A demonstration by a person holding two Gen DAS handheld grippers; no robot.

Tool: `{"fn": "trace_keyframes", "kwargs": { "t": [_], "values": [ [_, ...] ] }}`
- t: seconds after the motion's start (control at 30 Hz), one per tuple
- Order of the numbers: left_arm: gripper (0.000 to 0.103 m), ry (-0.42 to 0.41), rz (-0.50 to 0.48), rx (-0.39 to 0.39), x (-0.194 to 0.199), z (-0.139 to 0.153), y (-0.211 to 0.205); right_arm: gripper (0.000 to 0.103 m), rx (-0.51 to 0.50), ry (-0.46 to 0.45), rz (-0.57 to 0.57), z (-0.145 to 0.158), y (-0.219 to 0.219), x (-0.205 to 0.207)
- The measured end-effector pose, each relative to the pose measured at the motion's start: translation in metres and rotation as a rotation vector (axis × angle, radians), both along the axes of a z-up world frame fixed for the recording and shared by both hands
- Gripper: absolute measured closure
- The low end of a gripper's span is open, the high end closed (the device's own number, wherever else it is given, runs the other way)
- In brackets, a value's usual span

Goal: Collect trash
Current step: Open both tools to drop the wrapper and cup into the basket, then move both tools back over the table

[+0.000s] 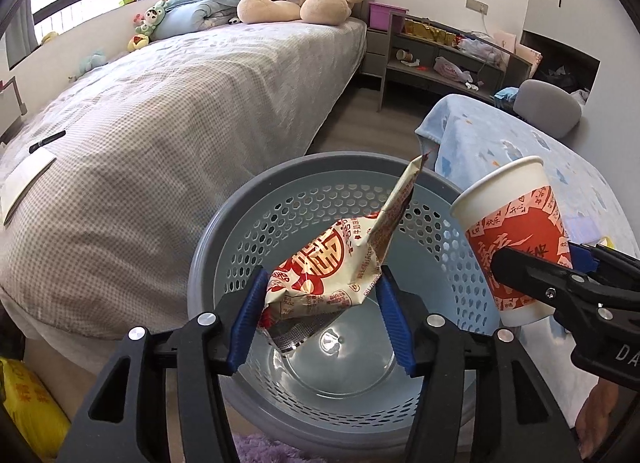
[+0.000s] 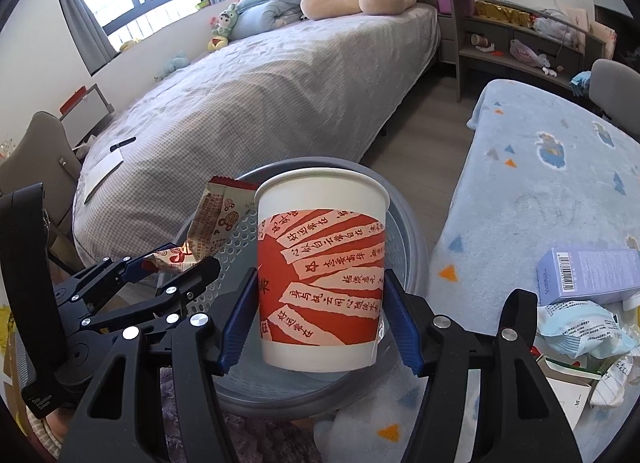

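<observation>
Matt paper cup (image 2: 322,287), glossy foil wrapper (image 1: 324,275), perforated plastic bin (image 1: 432,207).

The basket (image 1: 224,247) stands open-mouthed and empty to its floor, so the way down is free. A bed (image 1: 160,111) crowds it from nine to twelve o'clock, a blanket-covered surface (image 2: 532,183) at three (its near corner littered), leaving bare floor (image 1: 368,119) toward one o'clock.

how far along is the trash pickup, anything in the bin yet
Nothing is binned yet: the grey basket shows only its bare bottom. In hand: the left gripper holds a crumpled snack wrapper over the basket, and the right gripper holds a paper cup above its rim. Left: a purple box and wrappers on the blue blanket.
</observation>
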State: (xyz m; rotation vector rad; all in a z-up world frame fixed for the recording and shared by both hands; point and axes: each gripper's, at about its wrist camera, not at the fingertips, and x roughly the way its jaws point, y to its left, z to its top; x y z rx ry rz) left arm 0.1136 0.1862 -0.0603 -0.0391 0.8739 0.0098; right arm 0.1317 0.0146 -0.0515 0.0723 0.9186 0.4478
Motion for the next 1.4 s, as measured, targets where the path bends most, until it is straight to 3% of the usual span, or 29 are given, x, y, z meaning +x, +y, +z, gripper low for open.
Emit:
{"fn": "trace_keyframes", "kwargs": {
  "t": [0.1, 0.4, 1.4],
  "values": [
    [0.037, -0.008, 0.015, -0.001, -0.002, 0.003, 0.004, 0.031, 0.025, -0.005, -0.001, 0.003, -0.002, 0.0],
    [0.03, -0.018, 0.057, 0.023, -0.008, 0.007, 0.009, 0.03, 0.021, -0.019, -0.012, 0.006, -0.002, -0.003],
    [0.028, -0.027, 0.066, 0.04, -0.039, 0.016, -0.009, 0.03, 0.031, -0.007, -0.079, 0.009, -0.028, -0.037]
  ]
}}
